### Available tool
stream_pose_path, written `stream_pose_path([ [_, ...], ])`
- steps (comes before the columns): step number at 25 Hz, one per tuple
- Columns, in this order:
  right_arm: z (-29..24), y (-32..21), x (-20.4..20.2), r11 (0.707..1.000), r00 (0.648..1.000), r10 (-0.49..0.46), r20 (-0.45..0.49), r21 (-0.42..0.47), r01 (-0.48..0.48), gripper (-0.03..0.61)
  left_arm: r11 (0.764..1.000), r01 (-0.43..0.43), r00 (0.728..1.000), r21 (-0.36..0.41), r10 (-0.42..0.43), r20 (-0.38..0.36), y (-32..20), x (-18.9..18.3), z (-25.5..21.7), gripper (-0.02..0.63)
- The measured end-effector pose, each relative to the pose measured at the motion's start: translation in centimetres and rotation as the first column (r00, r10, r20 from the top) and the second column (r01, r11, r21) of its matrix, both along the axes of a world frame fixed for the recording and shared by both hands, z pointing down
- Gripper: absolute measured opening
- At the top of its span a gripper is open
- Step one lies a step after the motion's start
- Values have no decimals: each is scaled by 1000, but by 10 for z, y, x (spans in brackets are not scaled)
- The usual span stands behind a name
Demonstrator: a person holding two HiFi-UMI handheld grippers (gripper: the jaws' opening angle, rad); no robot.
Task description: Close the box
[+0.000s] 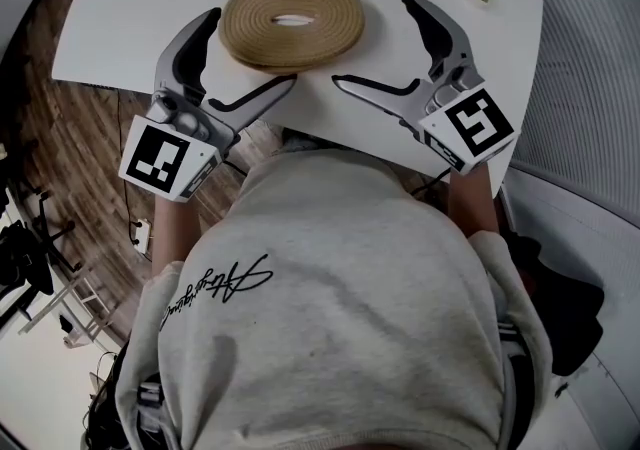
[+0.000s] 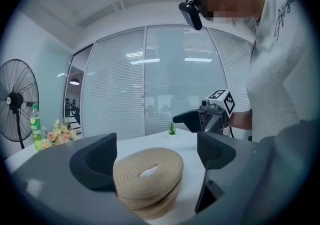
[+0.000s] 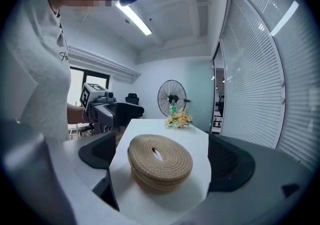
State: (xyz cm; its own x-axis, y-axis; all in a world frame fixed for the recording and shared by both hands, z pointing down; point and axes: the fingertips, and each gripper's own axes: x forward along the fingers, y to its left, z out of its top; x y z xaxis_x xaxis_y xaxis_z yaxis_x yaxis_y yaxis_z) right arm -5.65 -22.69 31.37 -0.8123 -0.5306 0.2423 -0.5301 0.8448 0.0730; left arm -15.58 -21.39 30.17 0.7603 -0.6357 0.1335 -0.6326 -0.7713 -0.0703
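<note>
A round woven box (image 1: 293, 21) is sitting near the front edge of the white desk (image 1: 130, 28), directly between the left tongs (image 1: 252, 48) and right tongs (image 1: 373, 40), which are both gaping open, empty and equally near.

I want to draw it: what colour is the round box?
The box is straw-tan, with coiled rope rings; best in the head view.

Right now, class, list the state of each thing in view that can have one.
Woven box: lid on, sitting on the table.
Left claw: open, box between its jaws.
Right claw: open, box between its jaws.
Small plant: upright.
</note>
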Motion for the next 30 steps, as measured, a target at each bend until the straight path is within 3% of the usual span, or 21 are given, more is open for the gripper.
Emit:
stream_pose_path([
  [10, -37, 3, 9, 995, 993, 70, 99, 70, -77, 483, 999, -3, 999, 38, 4, -37, 9, 12, -19, 477],
  [22, -52, 14, 13, 994, 986, 50, 157, 89, -65, 300, 998, -36, 996, 60, 40, -74, 18, 25, -34, 316],
  [25, -57, 17, 11, 994, 984, 40, 172, 89, -56, 241, 998, -34, 995, 59, 39, -91, 18, 23, -40, 293],
  [30, -62, 23, 15, 994, 983, 40, 181, 93, -57, 193, 997, -42, 993, 59, 49, -111, 23, 28, -47, 265],
])
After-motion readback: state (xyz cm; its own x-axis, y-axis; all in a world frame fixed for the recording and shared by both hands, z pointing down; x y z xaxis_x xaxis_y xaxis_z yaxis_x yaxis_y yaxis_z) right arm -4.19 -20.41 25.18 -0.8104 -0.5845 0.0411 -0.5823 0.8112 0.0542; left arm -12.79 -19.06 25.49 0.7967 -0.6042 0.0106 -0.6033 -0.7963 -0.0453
